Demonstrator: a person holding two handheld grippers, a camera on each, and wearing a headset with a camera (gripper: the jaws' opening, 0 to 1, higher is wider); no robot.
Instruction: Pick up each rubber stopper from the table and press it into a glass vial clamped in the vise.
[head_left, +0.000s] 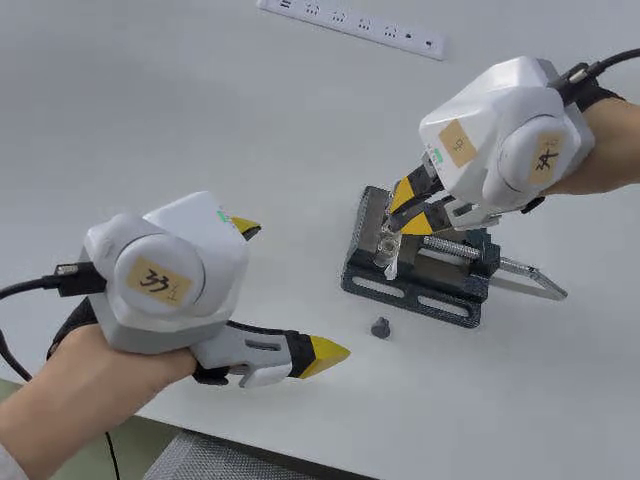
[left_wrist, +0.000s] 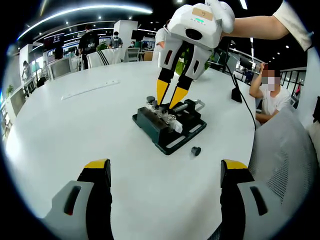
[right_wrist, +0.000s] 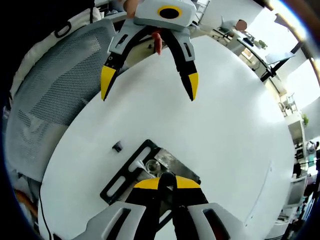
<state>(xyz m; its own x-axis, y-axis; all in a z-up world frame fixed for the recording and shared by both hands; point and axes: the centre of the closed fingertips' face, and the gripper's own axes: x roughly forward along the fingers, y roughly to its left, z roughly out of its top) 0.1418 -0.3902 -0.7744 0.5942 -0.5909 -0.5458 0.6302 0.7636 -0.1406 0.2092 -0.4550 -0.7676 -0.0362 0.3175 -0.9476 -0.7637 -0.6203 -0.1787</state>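
Lower left: left gripper (head_left: 290, 288) is held wide, empty | lower centre: stopper (head_left: 380, 327) lies loose, judged light, soft, best pinched across its head | centre right: vise (head_left: 415, 290), glass vials (head_left: 388, 245) judged fragile | right gripper (head_left: 405, 212) above, jaws narrow, hold cannot be told

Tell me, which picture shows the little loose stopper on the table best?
The head view: the stopper lies clear and sharp on the table beside the vise. The left gripper view shows the stopper small; the right gripper view, a dark speck.
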